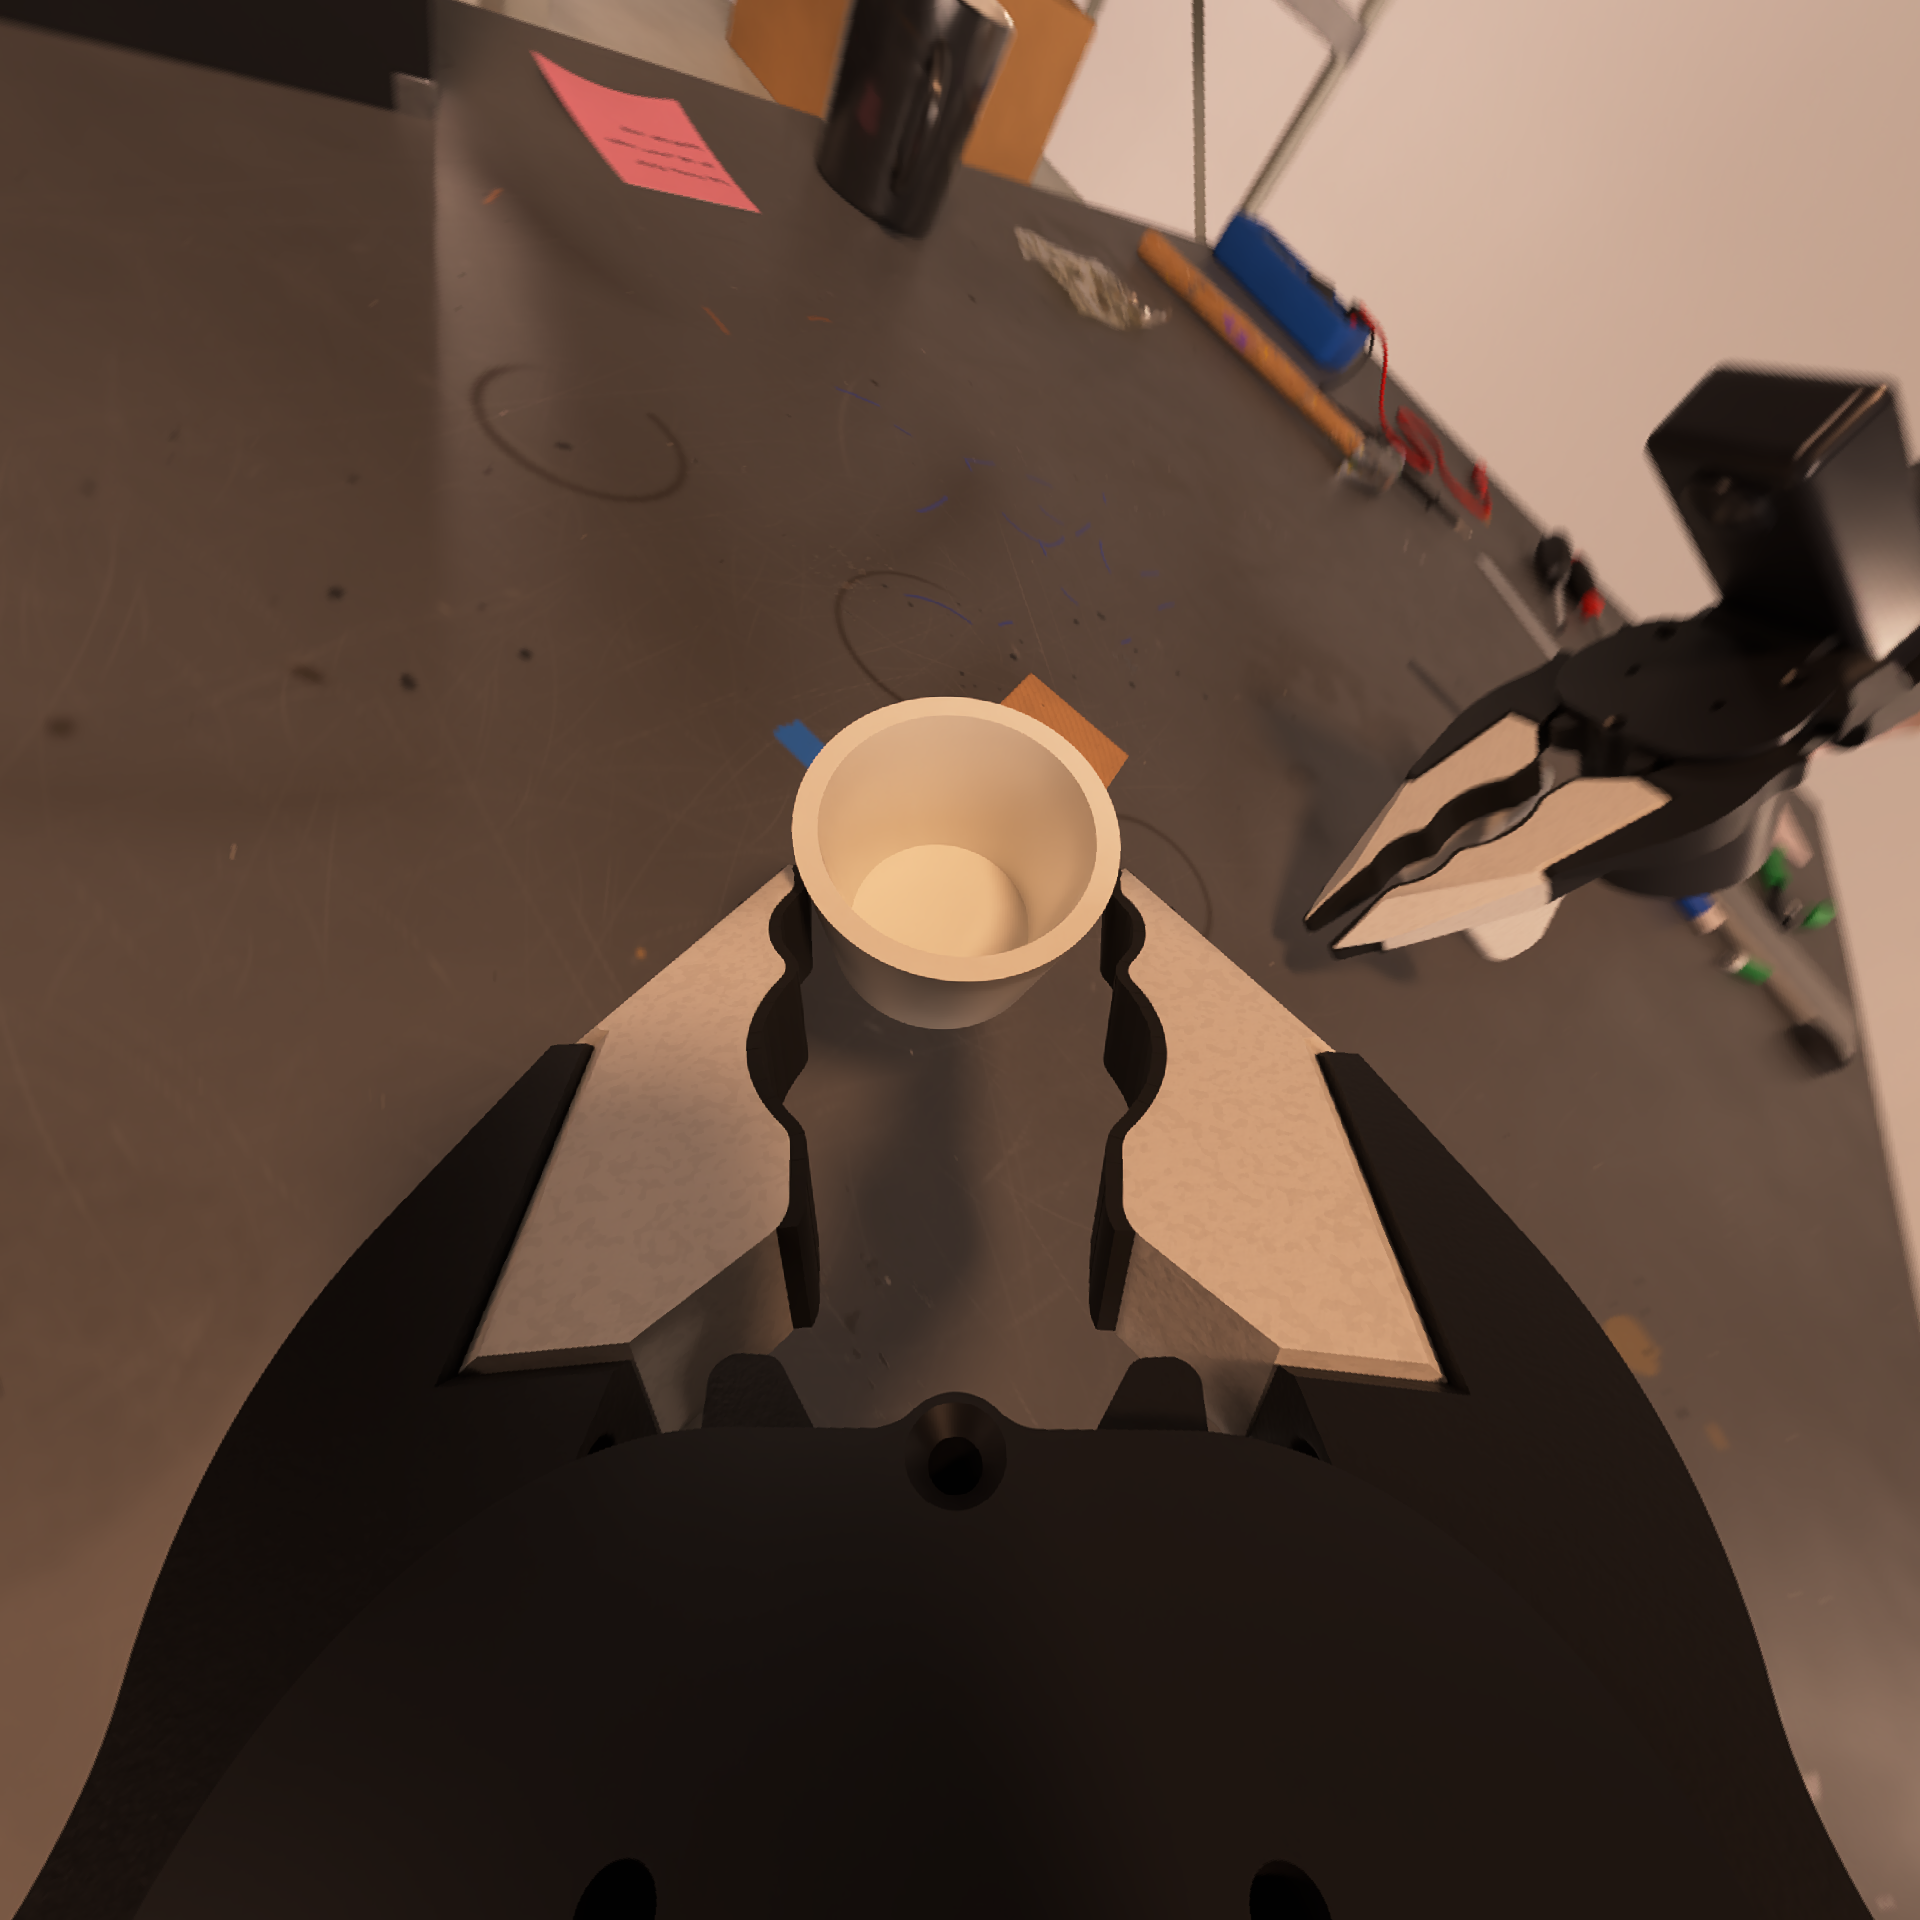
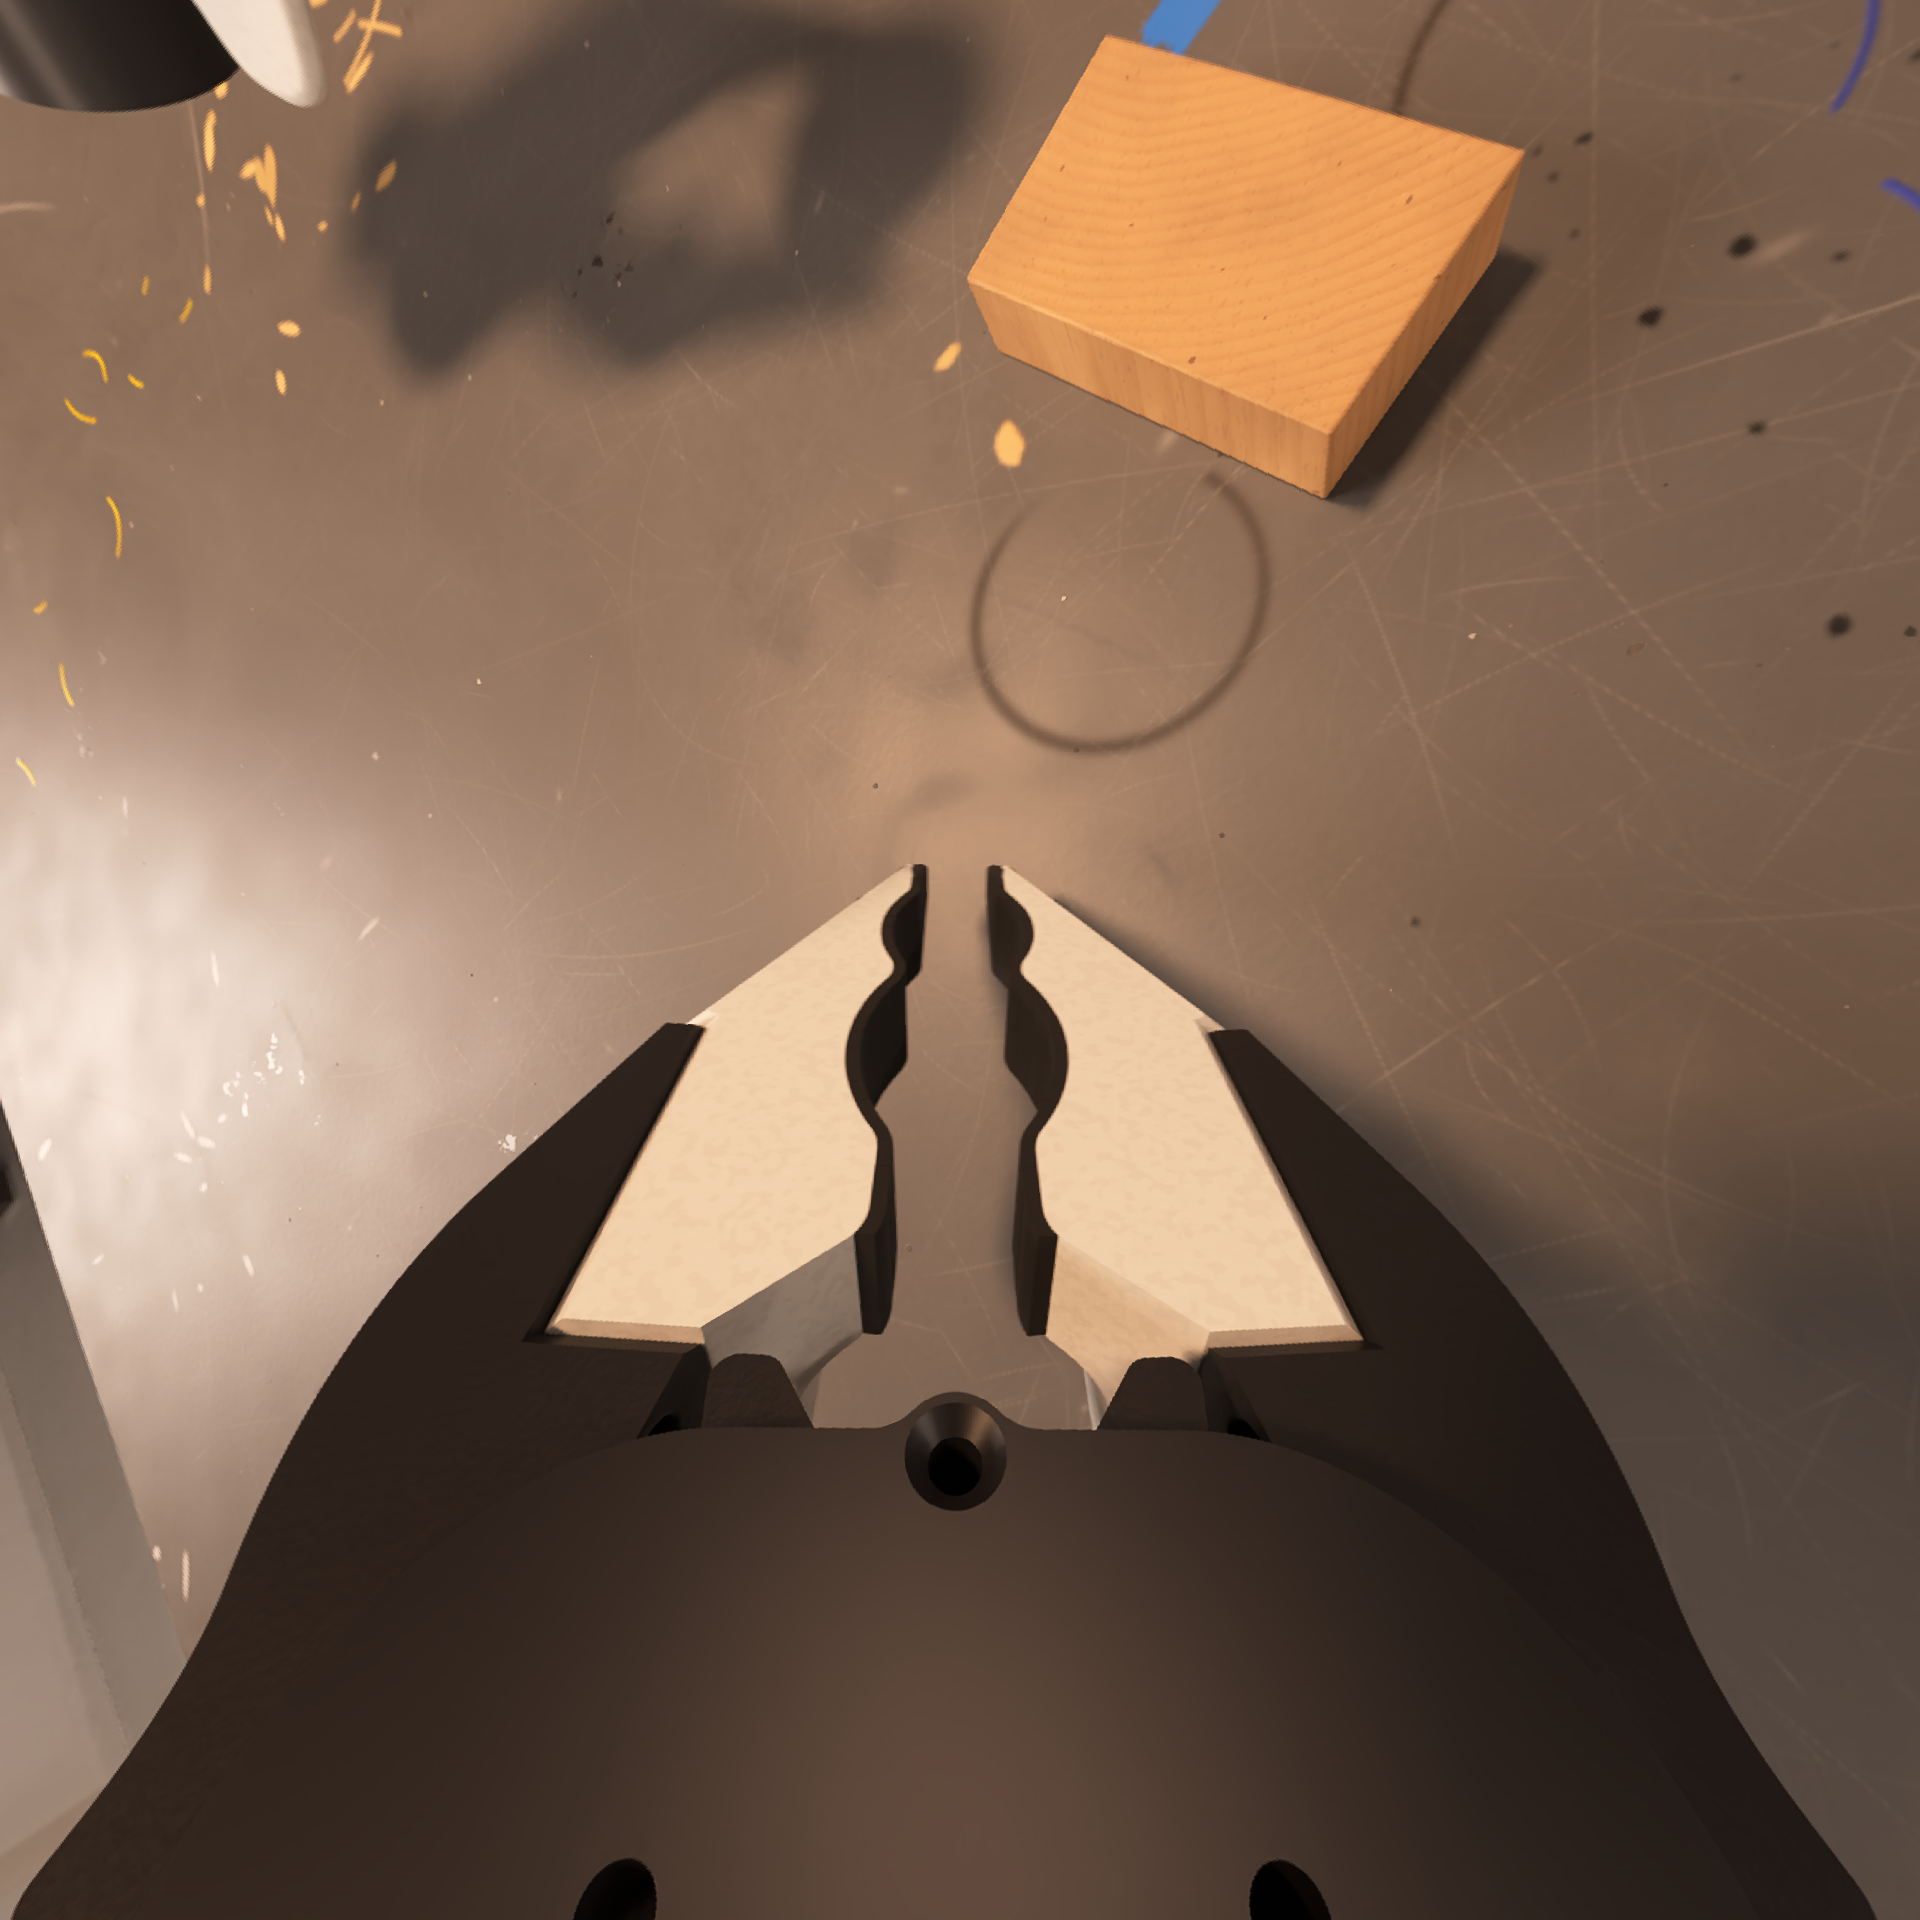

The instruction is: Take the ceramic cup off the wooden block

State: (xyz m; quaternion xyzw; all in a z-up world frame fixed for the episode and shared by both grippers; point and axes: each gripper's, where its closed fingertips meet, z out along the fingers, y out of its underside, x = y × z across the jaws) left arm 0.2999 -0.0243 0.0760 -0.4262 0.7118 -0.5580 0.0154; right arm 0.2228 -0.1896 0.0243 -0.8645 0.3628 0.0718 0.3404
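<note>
Scratched grey table (image 1: 312, 935), pink written note (image 1: 649, 140)

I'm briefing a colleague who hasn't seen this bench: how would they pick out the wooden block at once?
On the scratched dark grey tabletop, look just ahead and to the right of the right gripper, beside a thin dark ring mark. There lies the light orange-brown rectangular wooden block, its top bare, with a blue tape strip behind it. It is the only solid wood-grained slab there.

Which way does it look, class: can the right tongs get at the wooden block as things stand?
Probably yes: the wooden block lies ahead of the right tongs, slightly right, its top bare, nothing between.
</note>
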